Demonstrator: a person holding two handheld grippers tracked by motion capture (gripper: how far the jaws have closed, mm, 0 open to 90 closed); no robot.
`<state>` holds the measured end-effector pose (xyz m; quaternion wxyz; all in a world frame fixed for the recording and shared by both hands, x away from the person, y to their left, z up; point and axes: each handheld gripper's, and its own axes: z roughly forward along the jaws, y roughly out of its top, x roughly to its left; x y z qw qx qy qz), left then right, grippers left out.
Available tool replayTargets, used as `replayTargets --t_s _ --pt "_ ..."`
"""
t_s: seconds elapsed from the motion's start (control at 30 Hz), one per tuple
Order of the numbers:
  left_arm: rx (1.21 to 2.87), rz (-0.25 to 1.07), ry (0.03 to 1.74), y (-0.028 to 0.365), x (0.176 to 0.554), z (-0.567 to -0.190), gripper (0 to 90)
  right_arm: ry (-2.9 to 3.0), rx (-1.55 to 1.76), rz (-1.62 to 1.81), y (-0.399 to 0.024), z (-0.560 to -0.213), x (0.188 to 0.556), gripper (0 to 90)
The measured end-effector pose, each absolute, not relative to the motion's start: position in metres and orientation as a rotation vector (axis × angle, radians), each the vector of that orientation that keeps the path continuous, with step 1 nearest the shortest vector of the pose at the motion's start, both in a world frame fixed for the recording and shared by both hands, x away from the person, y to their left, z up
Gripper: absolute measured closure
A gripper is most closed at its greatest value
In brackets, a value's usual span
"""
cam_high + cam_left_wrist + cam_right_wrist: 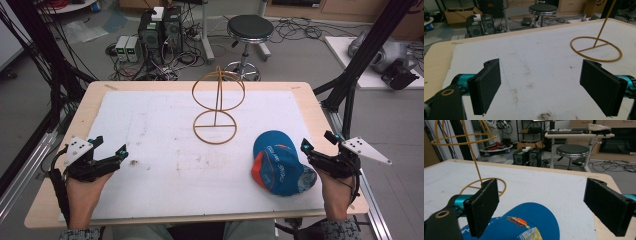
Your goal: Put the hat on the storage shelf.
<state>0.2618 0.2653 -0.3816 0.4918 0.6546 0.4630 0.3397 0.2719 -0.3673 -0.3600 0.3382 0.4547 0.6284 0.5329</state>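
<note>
Right gripper [316,145] jaws released, cap [278,162] just below them: drop lower, pinch the crown. Left gripper [111,146] jaws released, idle.

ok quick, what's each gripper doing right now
left gripper: open, nothing between its fingers, above the white mat.
right gripper: open, holding nothing, just over the blue cap.

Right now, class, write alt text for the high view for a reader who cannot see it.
A blue cap lies on a white mat beside the open right gripper. A gold wire hat stand rises at the far middle, and the open left gripper rests at the mat's left edge.
</note>
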Motion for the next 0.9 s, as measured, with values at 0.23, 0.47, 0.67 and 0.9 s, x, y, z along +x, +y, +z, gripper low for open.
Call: replayTargets --t_s 0.23,0.47,0.67,0.9 --pt "1.589 0.824 1.126 0.266 0.262 -0.381 17.5 1.655 1.175 1.404 -0.365 -0.360 0.266 12.1" --pt "1.589 0.824 1.125 0.266 0.262 -0.381 17.5 1.665 1.172 1.433 -0.363 -0.360 0.255 12.3" --pt "1.589 0.824 1.126 0.266 0.262 -0.382 17.5 1.707 1.141 1.437 -0.359 -0.364 0.244 14.6" --pt "1.594 0.823 1.126 0.265 0.262 -0.382 17.6 1.734 1.144 1.449 -0.355 -0.371 0.236 14.8"
